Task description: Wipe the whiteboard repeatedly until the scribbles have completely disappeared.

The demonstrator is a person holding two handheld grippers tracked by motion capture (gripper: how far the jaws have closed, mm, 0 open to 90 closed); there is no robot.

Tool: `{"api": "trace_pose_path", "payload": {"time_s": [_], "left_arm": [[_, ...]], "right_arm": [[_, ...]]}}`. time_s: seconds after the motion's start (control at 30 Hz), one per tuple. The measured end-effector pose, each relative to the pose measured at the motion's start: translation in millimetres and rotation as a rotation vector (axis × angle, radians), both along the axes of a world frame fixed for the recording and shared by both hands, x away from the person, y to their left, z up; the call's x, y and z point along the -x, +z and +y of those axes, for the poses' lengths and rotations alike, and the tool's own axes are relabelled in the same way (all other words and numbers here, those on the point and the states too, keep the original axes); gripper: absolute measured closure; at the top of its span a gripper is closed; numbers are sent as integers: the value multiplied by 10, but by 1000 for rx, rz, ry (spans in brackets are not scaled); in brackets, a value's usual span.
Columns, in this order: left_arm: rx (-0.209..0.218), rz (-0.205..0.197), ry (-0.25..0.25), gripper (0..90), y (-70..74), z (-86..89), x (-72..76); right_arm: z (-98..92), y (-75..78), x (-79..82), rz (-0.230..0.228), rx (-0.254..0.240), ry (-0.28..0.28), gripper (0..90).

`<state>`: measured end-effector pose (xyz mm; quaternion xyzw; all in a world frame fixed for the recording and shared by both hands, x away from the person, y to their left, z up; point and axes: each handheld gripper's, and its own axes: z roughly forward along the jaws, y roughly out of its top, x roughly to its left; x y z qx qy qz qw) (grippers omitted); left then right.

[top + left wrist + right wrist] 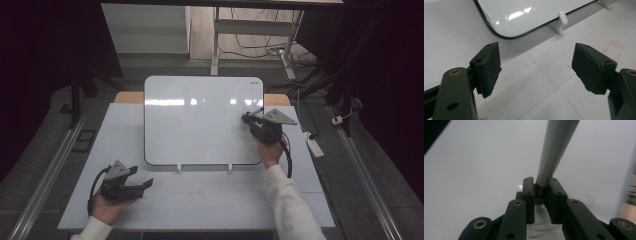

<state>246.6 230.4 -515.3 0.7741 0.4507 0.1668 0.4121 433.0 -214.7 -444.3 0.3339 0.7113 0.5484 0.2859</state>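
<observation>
A white board (200, 120) stands tilted on small white feet (178, 168) in the middle of the table. My right gripper (248, 119) is up against the board's right part, shut on a grey pen (555, 147) that points away from the jaws toward the board face (474, 170). In the right gripper view the gripper (541, 182) clamps the pen's lower end between both pads. My left gripper (142, 176) rests in a hand on the table at the front left, open and empty (536, 62), facing the board's lower corner (524, 15).
The pale tiled table (200, 200) has faint red marks (614, 47) in front of the board. A white foot clip (562, 18) holds the board's bottom edge. A white power strip (315, 146) and cables lie on the floor to the right.
</observation>
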Motion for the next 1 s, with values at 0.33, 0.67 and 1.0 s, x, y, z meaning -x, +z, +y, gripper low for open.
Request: {"api": "trace_pose_path", "payload": {"time_s": [0.33, 0.67, 1.0], "left_arm": [[1, 3, 3, 239, -5, 7, -4], [-4, 2, 2, 238, -5, -2, -7], [-3, 6, 4, 239, -14, 3, -18]], "right_arm": [[-17, -45, 76, 7, 40, 25, 778], [47, -109, 162, 19, 76, 74, 778], [93, -153, 212, 22, 89, 92, 778]]}}
